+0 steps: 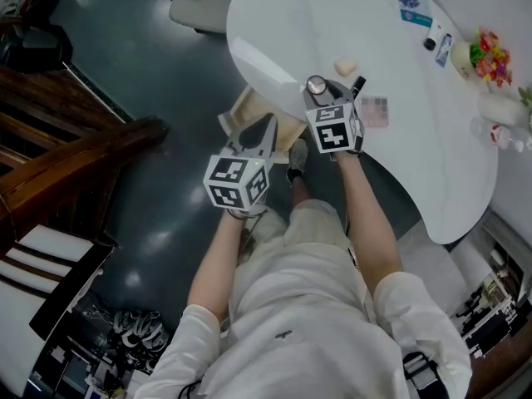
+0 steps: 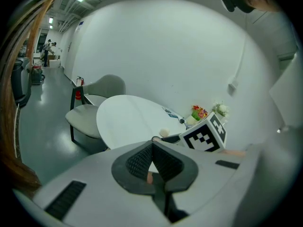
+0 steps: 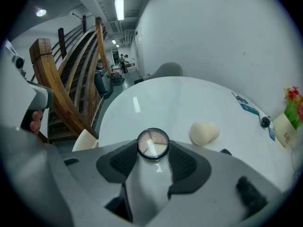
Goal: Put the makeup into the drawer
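A round makeup compact [image 3: 153, 143] with a clear lid lies on the white table [image 3: 156, 100], near its edge. My right gripper [image 3: 153, 151] has its two pads against the compact's sides, shut on it; the head view shows the same compact [image 1: 317, 84] at the tip of that gripper [image 1: 321, 95]. The open beige drawer [image 1: 243, 111] sticks out under the table edge, left of the compact. My left gripper [image 1: 257, 133] hangs over the drawer's near side with its jaws together, holding nothing. In the left gripper view its fingertips [image 2: 152, 146] meet in a point.
A beige sponge [image 3: 204, 132] lies just right of the compact. A black stick [image 1: 358, 84] and a pink palette [image 1: 374, 111] lie near my right gripper. Cards [image 1: 413, 5], small bottles and flowers [image 1: 490, 56] stand at the far side. A chair [image 1: 196, 5] and a wooden staircase [image 1: 58, 152] stand nearby.
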Available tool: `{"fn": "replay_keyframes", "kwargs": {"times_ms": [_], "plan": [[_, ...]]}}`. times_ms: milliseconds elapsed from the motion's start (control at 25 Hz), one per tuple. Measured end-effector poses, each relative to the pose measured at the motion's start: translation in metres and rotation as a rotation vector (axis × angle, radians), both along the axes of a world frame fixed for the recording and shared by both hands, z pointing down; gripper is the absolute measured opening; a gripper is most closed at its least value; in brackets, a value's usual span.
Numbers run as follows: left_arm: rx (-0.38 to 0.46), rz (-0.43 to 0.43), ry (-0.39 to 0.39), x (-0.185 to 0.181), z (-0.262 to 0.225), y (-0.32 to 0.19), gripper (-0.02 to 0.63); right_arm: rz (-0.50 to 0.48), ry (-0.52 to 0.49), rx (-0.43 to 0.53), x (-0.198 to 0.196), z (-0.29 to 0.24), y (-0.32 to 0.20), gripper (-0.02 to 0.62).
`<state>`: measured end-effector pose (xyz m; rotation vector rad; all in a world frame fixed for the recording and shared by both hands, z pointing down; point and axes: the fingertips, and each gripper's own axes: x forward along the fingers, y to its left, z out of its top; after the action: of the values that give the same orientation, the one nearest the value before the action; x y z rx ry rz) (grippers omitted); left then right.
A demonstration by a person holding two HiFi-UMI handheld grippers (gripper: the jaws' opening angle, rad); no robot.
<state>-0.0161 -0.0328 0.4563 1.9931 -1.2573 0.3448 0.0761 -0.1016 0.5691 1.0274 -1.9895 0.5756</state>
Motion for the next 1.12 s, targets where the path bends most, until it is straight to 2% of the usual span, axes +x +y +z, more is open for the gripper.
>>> {"fn": "replay_keyframes", "kwargs": {"times_ms": [320,640,840,1120], "plan": [[0.002,-0.016,0.013,-0.029,0.006,0.010,0.008,-0.006,-0.081,0.027,-0.031,-0.042,0.031,0.212],[0.001,-0.038,0.011,-0.073,0.019,0.022,0.008,-0.166,-0.125,0.040,-0.101,-0.055,0.084,0.212],[-0.007,-0.041,-0.008,-0.100,0.041,0.029,0.008,-0.333,-0.102,0.004,-0.143,-0.020,0.112,0.212],[0.001,-0.043,-0.034,-0.132,0.069,0.029,0.008,-0.522,-0.022,-0.045,-0.171,0.064,0.112,0.212]]}}
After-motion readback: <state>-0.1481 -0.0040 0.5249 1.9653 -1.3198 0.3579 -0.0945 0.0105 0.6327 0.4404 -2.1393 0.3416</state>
